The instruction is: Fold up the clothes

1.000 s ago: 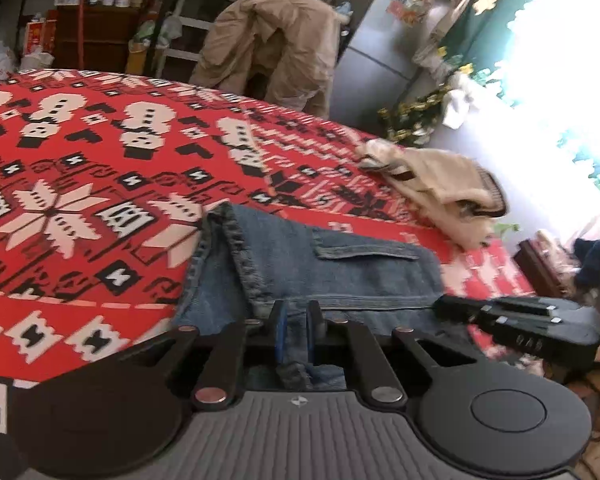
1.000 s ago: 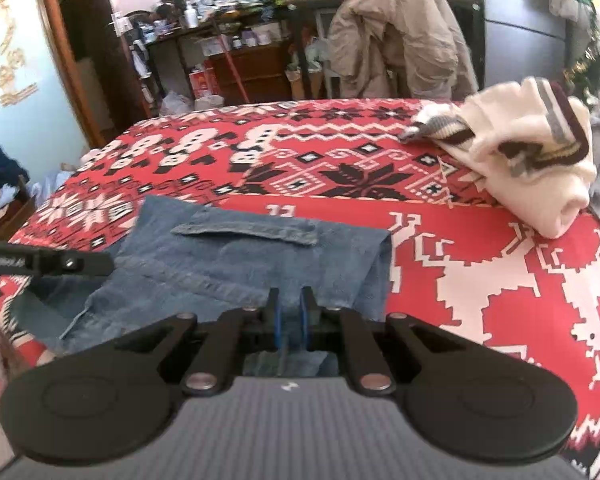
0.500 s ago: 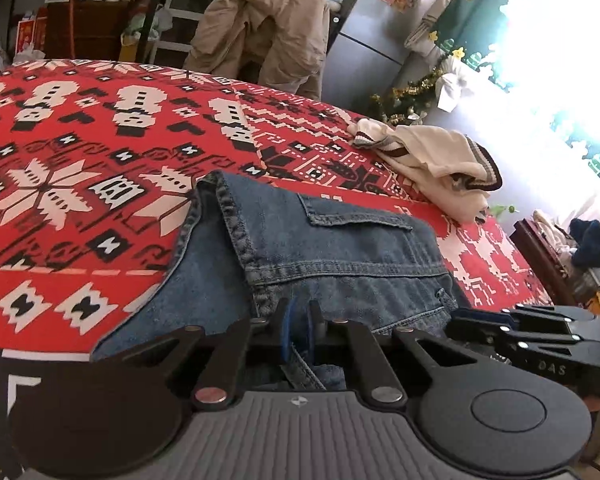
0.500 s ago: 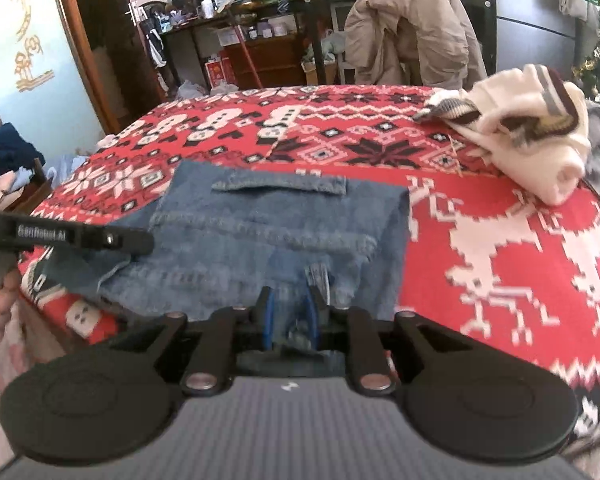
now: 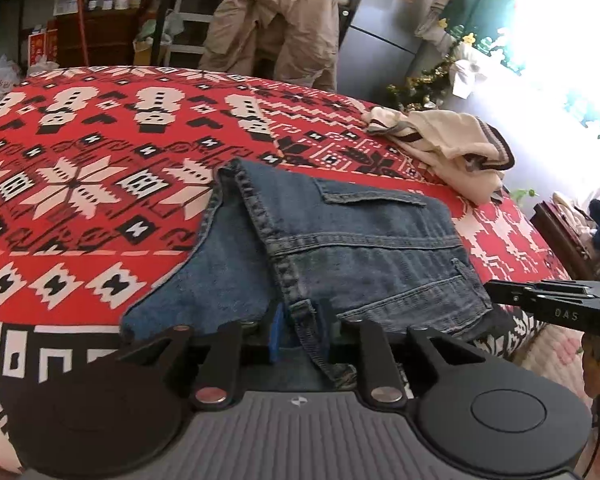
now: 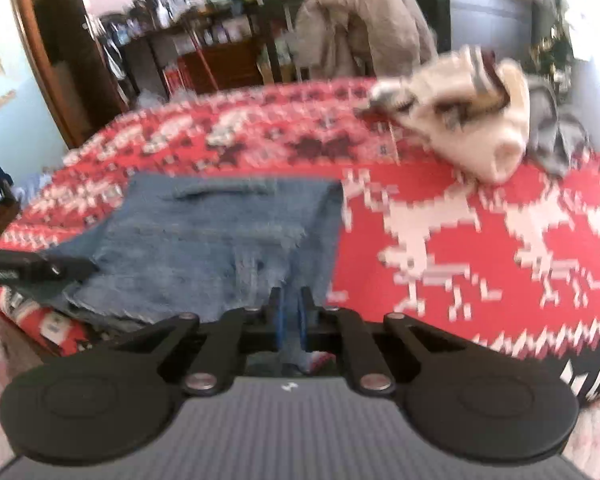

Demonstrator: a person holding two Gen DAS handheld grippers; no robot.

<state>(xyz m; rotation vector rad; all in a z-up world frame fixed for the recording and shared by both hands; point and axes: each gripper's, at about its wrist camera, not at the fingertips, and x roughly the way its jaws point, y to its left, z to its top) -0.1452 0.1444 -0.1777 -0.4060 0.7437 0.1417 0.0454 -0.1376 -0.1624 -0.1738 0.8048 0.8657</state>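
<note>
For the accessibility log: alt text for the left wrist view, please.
The left gripper pinches the near edge of a folded denim garment lying on a red patterned blanket. The right gripper reaches in at the denim's right edge, and a cream sweater lies crumpled farther back.

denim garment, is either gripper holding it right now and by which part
Both: the left gripper and right gripper are each shut on the near edge of the denim garment.

The only text I can read is "DAS", in pale letters on the right gripper [image 5: 556,304].
</note>
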